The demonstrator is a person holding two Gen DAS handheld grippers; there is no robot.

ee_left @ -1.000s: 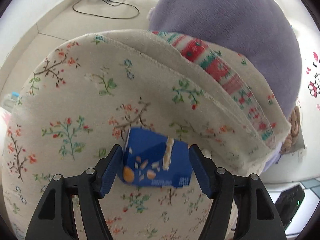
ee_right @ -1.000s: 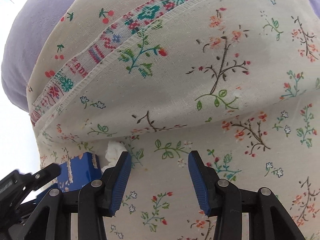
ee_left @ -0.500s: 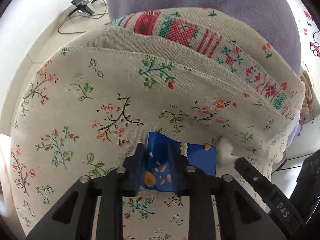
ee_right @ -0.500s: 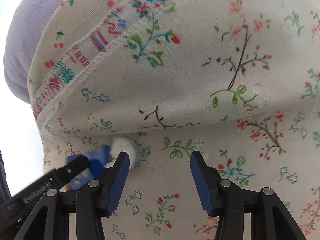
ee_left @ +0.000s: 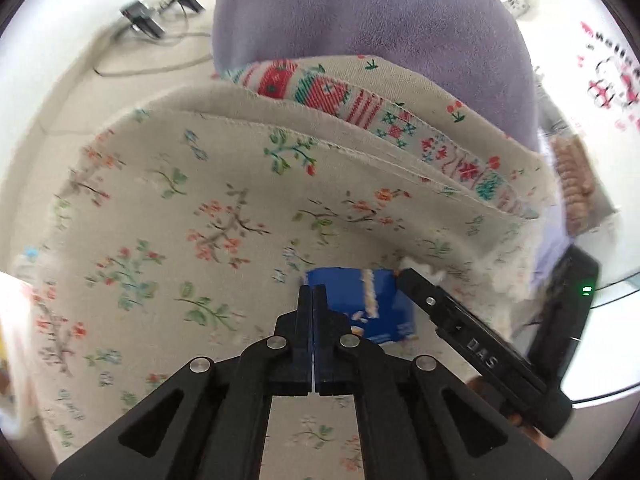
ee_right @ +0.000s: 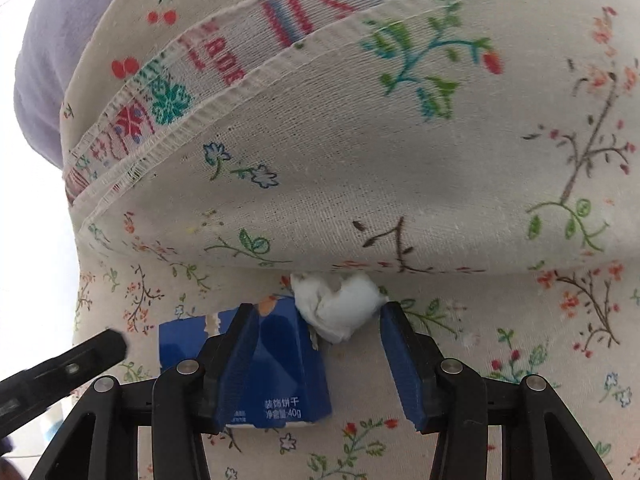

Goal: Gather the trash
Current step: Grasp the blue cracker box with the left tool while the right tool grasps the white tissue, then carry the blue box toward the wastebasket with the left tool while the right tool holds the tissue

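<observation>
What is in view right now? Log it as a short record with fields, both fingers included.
surface: floral cloth
trash 1: blue snack box, lying on the cloth
trash 2: white tissue wad, touching the box's far right corner
left gripper: fingers shut at the box's left edge; no grip visible
right gripper: fingers open, either side of the tissue wad, over part of the box
background: purple fabric

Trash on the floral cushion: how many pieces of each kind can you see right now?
Blue snack box: 1
White crumpled tissue: 1
Total: 2
</observation>
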